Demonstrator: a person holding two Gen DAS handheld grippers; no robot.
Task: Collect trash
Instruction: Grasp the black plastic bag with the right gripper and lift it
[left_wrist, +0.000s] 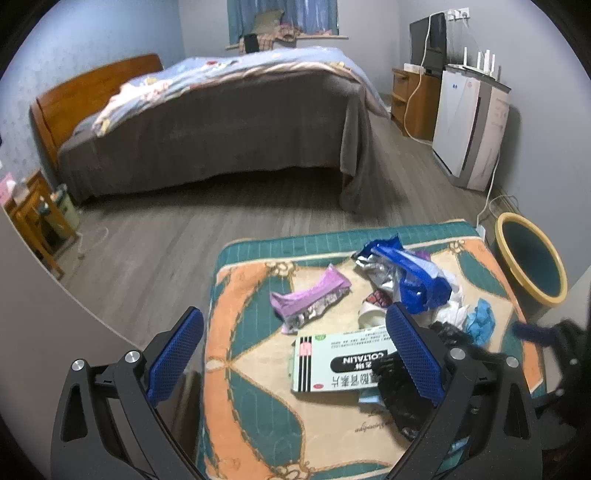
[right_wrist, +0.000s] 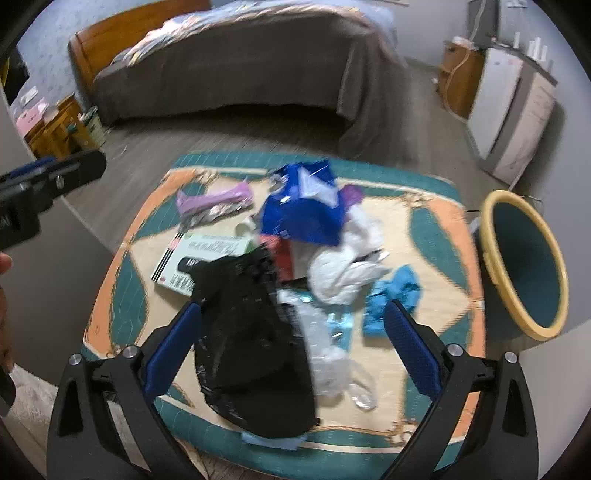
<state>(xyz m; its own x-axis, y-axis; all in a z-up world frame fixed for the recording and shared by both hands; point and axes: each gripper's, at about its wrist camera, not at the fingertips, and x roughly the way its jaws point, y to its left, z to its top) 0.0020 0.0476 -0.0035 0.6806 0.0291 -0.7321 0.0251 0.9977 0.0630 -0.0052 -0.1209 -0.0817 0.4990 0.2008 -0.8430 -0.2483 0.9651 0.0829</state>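
Both our grippers stand spread wide over the litter. Our right gripper (right_wrist: 291, 343) hangs above a crumpled black plastic bag (right_wrist: 255, 339), which lies between its blue pads without either pad pressing on it. Our left gripper (left_wrist: 295, 354) is likewise spread, with nothing pinched; its right pad stands in front of the white medicine box (left_wrist: 343, 363), which lies flat below it.

All the trash rests on a patterned cloth of orange, teal and cream (right_wrist: 432, 229) that covers a low surface. Just beside the black bag lies a clear, crinkled plastic wrap (right_wrist: 328, 358), and past that a heap of white tissue or plastic (right_wrist: 347, 258). A crumpled light-blue piece (right_wrist: 391, 299) lies to the right of the heap. Farther back sits a blue foil bag (right_wrist: 303, 210), and to its left a purple wrapper (right_wrist: 214, 201) with silver lining. A small white cup (left_wrist: 369, 315) lies on its side near the medicine box.

Off the cloth's right edge stands a yellow-rimmed bin (right_wrist: 491, 236) with a teal inside, tilted toward us in the lens. Beyond it all we see a grey wood floor (left_wrist: 147, 243) and a bed (left_wrist: 207, 129) under a brown cover.
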